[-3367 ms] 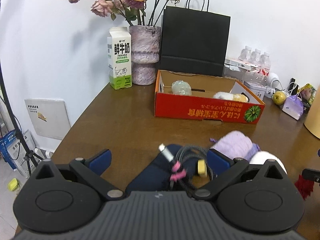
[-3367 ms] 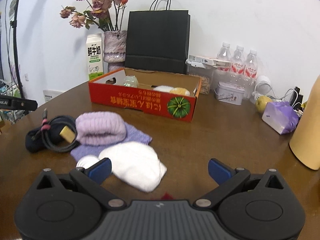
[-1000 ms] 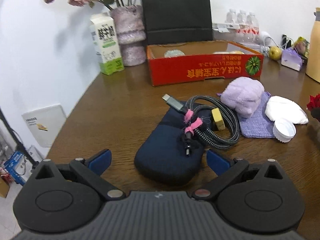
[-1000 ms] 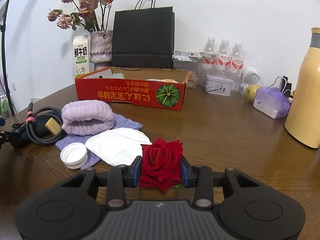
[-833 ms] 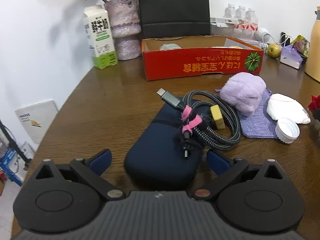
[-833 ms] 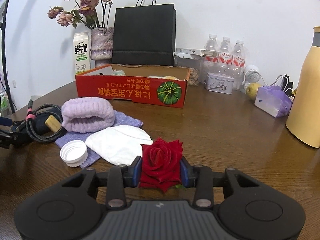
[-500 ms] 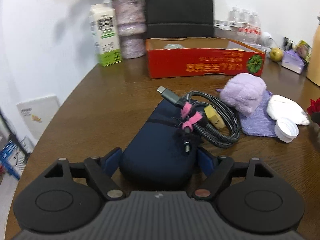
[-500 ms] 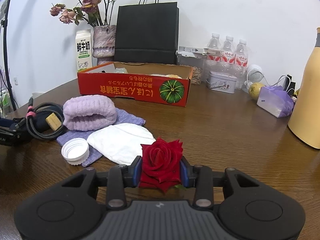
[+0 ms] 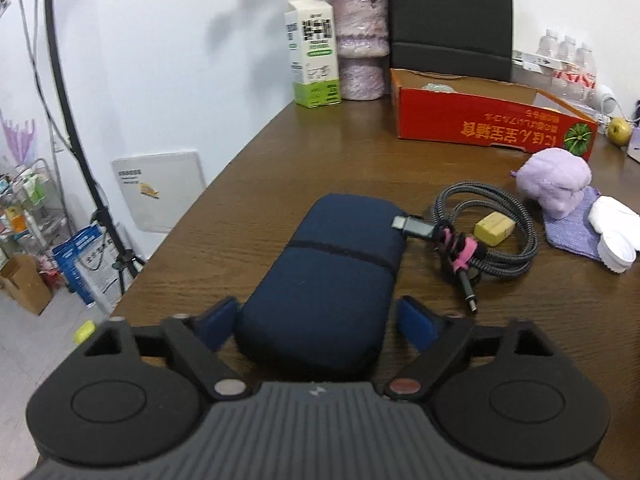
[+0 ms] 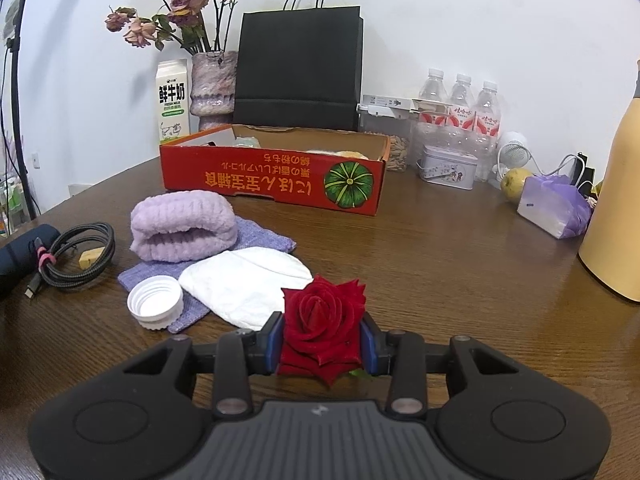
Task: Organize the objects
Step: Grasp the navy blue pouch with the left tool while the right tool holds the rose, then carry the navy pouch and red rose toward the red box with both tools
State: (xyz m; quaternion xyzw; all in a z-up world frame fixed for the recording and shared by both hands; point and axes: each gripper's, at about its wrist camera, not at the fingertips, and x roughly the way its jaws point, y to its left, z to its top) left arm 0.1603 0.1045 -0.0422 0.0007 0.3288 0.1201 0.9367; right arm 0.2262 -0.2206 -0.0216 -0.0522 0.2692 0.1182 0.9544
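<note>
The navy pouch (image 9: 328,280) lies between the just-reopened left gripper (image 9: 318,320) pads; the right gripper (image 10: 322,340) clamps a red rose (image 10: 324,320).

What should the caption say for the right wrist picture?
Right gripper clamps a red rose above the wooden table.

A dark wood-grain counter (image 9: 248,200) with a curved edge stands against a plain white wall (image 10: 460,20). Beyond its left edge: pale floor (image 9: 36,344), a black stand pole (image 9: 64,92) on tripod feet, a white panel (image 9: 160,188) leaning on the wall, a wire rack (image 9: 28,204), and a cardboard box (image 9: 22,282). Lighting is soft and even.
</note>
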